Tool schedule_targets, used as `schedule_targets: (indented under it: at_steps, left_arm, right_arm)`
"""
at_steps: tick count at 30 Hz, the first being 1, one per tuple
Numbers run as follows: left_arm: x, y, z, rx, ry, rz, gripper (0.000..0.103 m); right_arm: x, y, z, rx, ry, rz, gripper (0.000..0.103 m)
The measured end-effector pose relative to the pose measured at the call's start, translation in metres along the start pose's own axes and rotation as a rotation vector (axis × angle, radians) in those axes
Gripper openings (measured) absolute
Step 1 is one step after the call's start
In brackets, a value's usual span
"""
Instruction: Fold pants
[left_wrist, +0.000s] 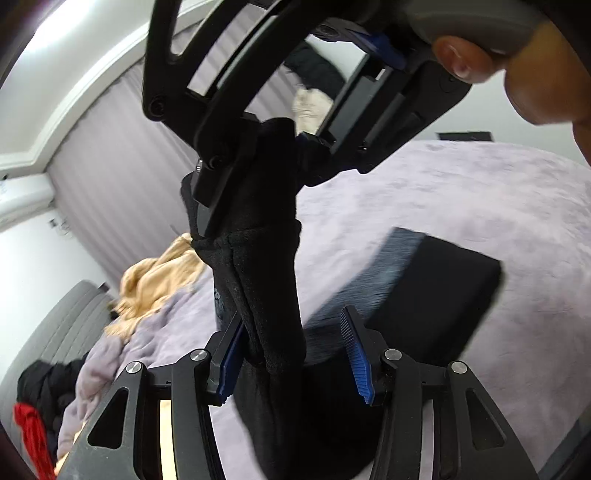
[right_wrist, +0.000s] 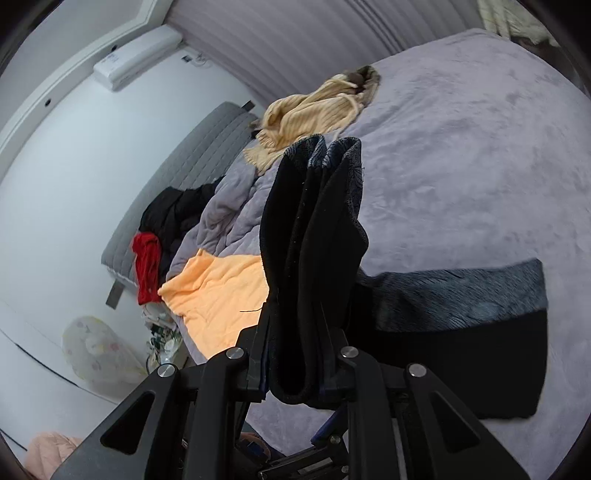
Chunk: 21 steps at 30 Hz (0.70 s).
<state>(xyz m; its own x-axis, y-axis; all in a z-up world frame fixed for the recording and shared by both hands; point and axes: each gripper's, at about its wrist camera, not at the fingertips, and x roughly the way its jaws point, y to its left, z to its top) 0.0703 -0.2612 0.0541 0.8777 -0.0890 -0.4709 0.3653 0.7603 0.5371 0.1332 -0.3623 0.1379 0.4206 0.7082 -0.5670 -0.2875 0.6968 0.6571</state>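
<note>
Right tool (right_wrist: 301, 363) pinches the bunched black pants (right_wrist: 314, 236) above the bed (right_wrist: 461, 147); my left tool (left_wrist: 295, 354) stands spread around them, gripping nothing; if that bunch slips, I judge the fold collapses.

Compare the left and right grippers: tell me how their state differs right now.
The left gripper is open, its blue pads apart, with the black pants hanging between them, touching only one pad. The right gripper is shut on the pants, the bunched fabric pinched between its fingers. Both are lifted above the purple bed.
</note>
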Motion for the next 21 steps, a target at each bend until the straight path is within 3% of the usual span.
schedule_targets:
  at_steps: [4,8,10,12,14,18,21]
  left_arm:
    - [0.028,-0.055,0.001,0.083,0.066,-0.086,0.05]
    - [0.035,-0.059,-0.013,0.057,0.168,-0.222,0.05]
    - [0.03,-0.045,-0.017,0.036,0.175,-0.246,0.05]
    - [0.028,-0.024,-0.016,-0.022,0.183,-0.282,0.058]
    - [0.026,0.009,-0.019,-0.123,0.191,-0.284,0.08]
    - [0.033,0.069,-0.027,-0.309,0.203,-0.266,0.08]
    - [0.054,0.1,-0.048,-0.396,0.282,-0.213,0.08]
  right_arm:
    - [-0.015,-0.084,-0.028,0.17,-0.044,-0.038,0.02]
    - [0.01,-0.163,-0.068,0.313,0.002,-0.136,0.021]
    - [0.013,-0.187,-0.084,0.386,-0.031,-0.054,0.019]
    - [0.013,-0.196,-0.091,0.427,-0.076,0.016,0.019]
    - [0.013,-0.19,-0.091,0.387,-0.077,-0.01,0.019]
    - [0.013,-0.167,-0.09,0.29,-0.064,-0.118,0.025]
    - [0.009,-0.152,-0.093,0.241,-0.068,-0.202,0.028]
